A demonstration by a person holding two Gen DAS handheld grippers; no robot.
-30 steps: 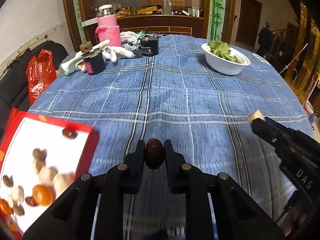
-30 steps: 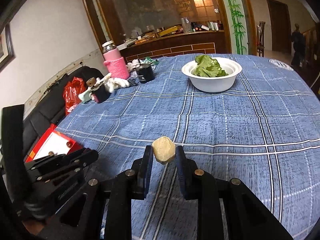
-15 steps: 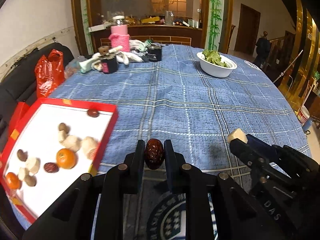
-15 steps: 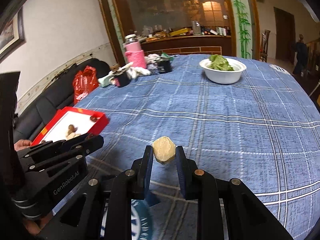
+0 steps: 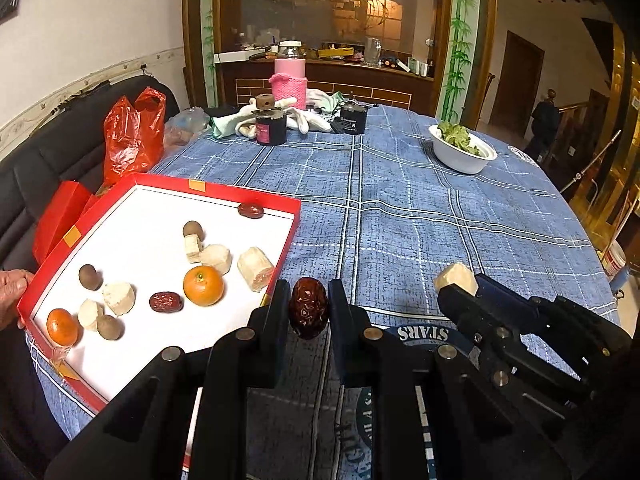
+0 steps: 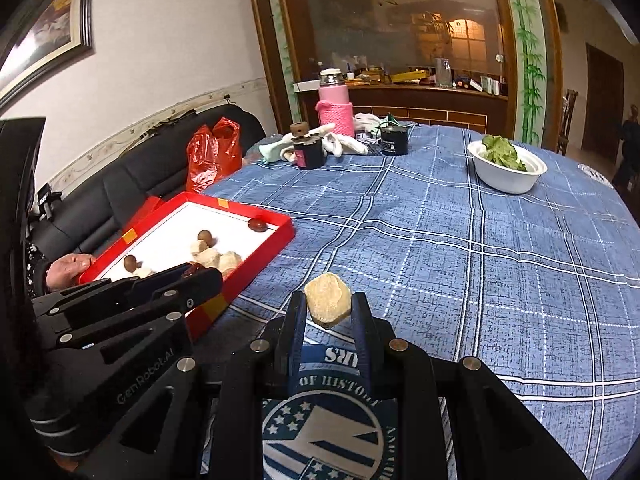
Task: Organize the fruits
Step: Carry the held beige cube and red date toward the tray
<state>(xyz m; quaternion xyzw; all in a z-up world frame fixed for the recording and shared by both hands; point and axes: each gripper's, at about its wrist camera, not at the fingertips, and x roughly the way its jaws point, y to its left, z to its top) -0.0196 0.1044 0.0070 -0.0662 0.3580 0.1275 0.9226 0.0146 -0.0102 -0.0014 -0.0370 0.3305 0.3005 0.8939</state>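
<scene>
Pointing down at table: left tongs point(image 5: 309, 307) gripping red date point(image 5: 309, 307); right tongs point(image 6: 328, 304) gripping pale fruit chunk point(image 6: 328, 299).

White wall point(image 6: 168, 40) — black sofa point(image 5: 60, 152), wooden partition point(image 6: 400, 112).

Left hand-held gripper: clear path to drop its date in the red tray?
Probably yes. The left hand-held gripper, shut on the date, hangs beside the red tray, with nothing between them.

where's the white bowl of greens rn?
Far right of the table in both wrist views: the white bowl of greens sits alone on the blue plaid tablecloth, right of the black jar, far from the red tray.
</scene>
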